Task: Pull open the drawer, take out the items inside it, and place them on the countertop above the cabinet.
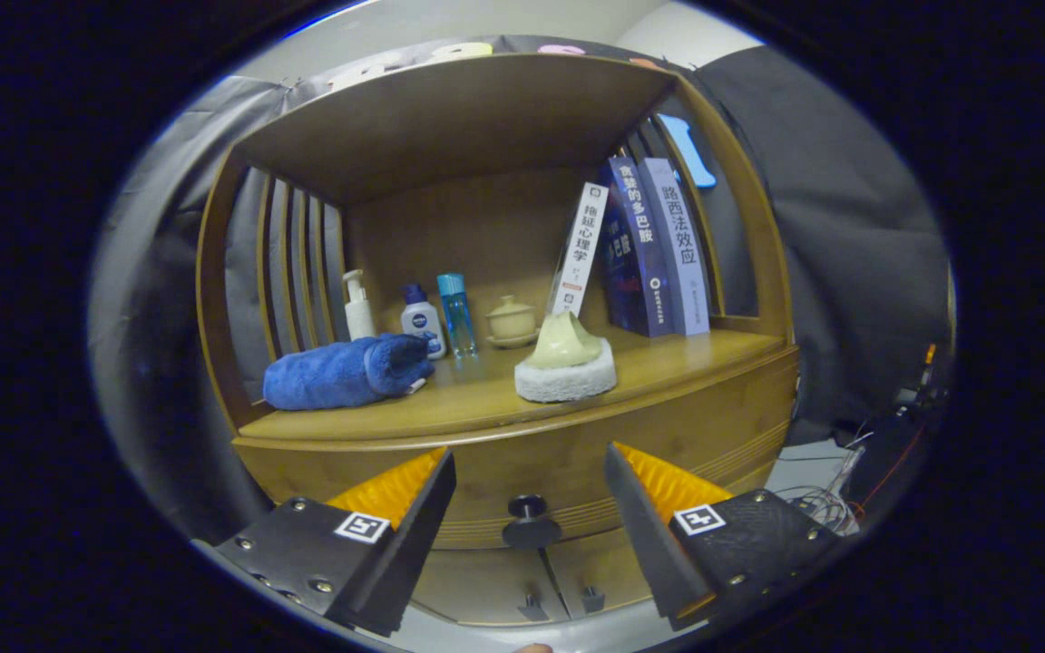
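Low in the middle of the frame, the round knob [530,521] on the closed drawer [577,472] sits between the open gripper [530,481] fingers, untouched. It looks small, hard and maybe slippery, so pinch it by its sides.

The gripper [530,490] fills the lower middle of the frame, level and pointing straight ahead, its two jaws spread wide with a clear gap between them. Nothing is held; both fingers [414,508] are free of contact. At the very bottom edge a small pale sliver shows, possibly a fingertip of the person's hand, too little to be sure.
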`<move>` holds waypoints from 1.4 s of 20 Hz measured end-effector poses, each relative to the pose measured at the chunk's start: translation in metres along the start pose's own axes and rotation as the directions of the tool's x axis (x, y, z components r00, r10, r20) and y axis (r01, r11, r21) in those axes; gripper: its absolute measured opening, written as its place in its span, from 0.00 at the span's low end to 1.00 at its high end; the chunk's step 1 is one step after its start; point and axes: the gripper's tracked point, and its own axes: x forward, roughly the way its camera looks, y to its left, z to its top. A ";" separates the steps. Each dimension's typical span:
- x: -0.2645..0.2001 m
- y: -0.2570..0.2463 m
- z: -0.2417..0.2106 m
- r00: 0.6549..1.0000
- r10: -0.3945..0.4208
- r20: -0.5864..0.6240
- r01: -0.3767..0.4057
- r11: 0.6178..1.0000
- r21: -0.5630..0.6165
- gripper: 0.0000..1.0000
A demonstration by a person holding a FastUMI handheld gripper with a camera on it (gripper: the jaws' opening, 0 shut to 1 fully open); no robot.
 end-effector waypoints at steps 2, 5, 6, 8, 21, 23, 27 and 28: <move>-0.012 -0.001 0.011 1.000 -0.016 0.022 0.017 1.000 -0.008 0.98; -0.030 -0.004 0.031 0.998 -0.039 0.056 0.041 0.999 -0.028 0.98; -0.034 -0.005 0.037 0.997 -0.045 0.069 0.048 0.998 -0.037 0.98; -0.041 -0.007 0.048 0.995 -0.057 0.084 0.061 0.997 -0.054 0.98; -0.127 -0.016 0.135 0.976 -0.047 0.210 0.079 0.986 -0.144 0.98; -0.142 -0.021 0.144 0.973 -0.053 0.226 0.092 0.982 -0.164 0.98; -0.160 -0.036 0.154 0.964 -0.064 0.259 0.114 0.976 -0.184 0.98; -0.162 -0.042 0.155 0.962 -0.073 0.264 0.125 0.975 -0.183 0.96</move>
